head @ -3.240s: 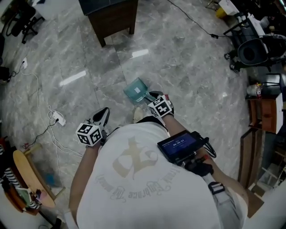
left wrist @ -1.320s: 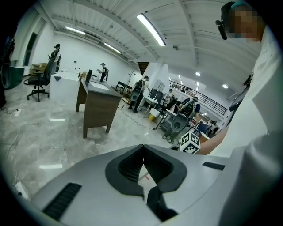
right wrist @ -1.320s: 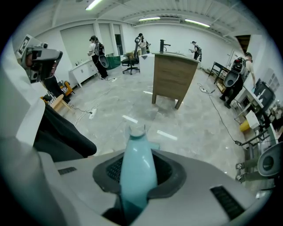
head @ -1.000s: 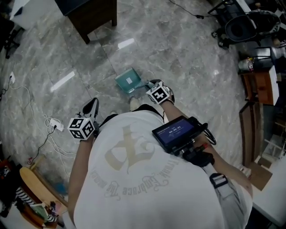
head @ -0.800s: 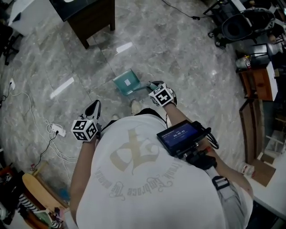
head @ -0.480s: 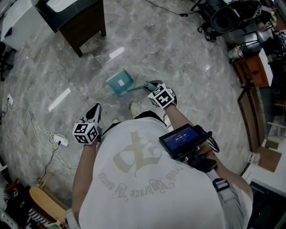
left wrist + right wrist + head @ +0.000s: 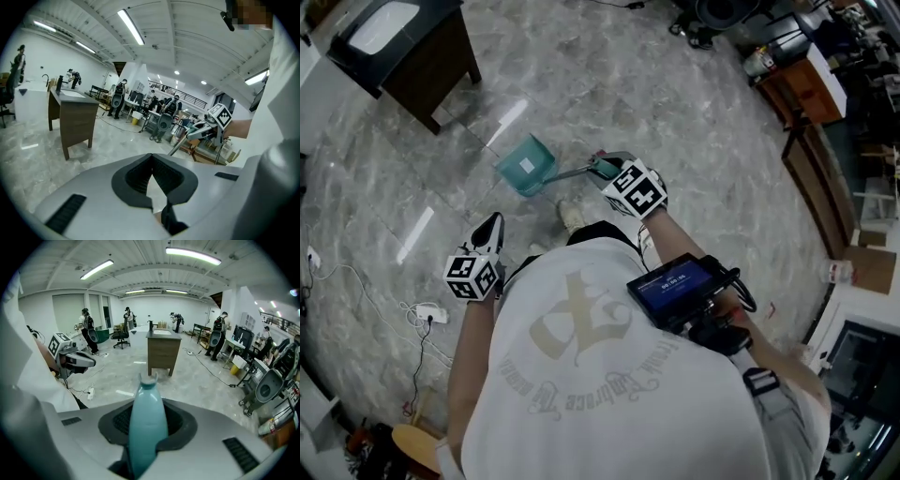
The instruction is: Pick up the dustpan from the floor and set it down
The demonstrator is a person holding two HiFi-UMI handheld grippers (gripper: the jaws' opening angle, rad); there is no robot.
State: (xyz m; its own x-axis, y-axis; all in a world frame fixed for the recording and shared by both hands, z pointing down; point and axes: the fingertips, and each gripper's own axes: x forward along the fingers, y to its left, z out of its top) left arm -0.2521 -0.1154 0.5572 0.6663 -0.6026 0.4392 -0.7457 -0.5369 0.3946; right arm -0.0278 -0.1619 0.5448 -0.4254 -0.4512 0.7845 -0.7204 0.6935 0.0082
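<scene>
A teal dustpan [image 7: 525, 165] on a thin metal shaft hangs out to the left of my right gripper [image 7: 606, 168], over the marble floor. That gripper is shut on the dustpan's teal handle [image 7: 147, 425], which stands up between the jaws in the right gripper view. My left gripper [image 7: 490, 228] is lower left, beside the person's body, apart from the dustpan. Its jaws [image 7: 152, 206] meet with nothing between them. The left gripper view shows the right gripper [image 7: 205, 130] with the shaft slanting down from it.
A dark wooden cabinet [image 7: 405, 54] stands at the upper left. A power strip with white cables [image 7: 431, 314] lies on the floor at the left. Wooden furniture [image 7: 802, 89] and equipment line the right side. A shoe [image 7: 572, 215] shows below the dustpan. Several people stand far back.
My right gripper has risen with the dustpan, whose pan now sits further left and higher in the head view. The left gripper shifted slightly and rolled.
</scene>
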